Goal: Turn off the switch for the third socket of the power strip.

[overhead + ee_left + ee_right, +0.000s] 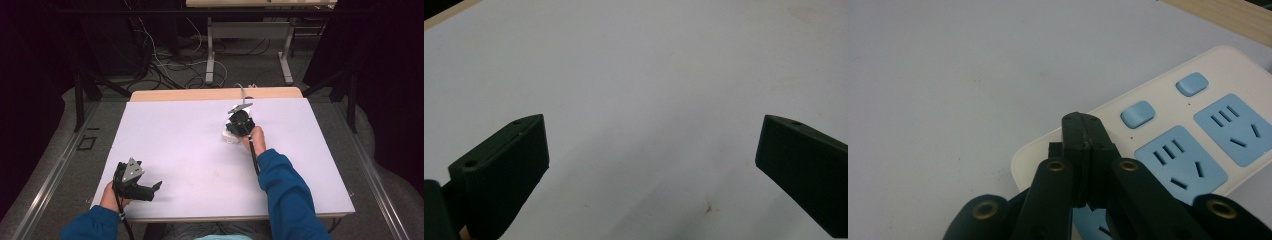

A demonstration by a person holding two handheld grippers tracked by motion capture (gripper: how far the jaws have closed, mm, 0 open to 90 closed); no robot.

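While I hold both hands at rest, the white power strip (1198, 125) lies far right of centre on the desk (190, 150), under my right tool (1083, 125), whose jaws are clenched together with nothing between them, tips just above the strip's near end. I count two blue switch buttons (1138, 114) and three blue socket faces (1180, 162), one partly hidden by the jaws; no brand or writing is legible. My left tool (651, 145) sits near left, released, jaws wide apart over bare desk. Nothing lies between the two tools. Beyond the far edge, cables (170, 70) trail on the floor.
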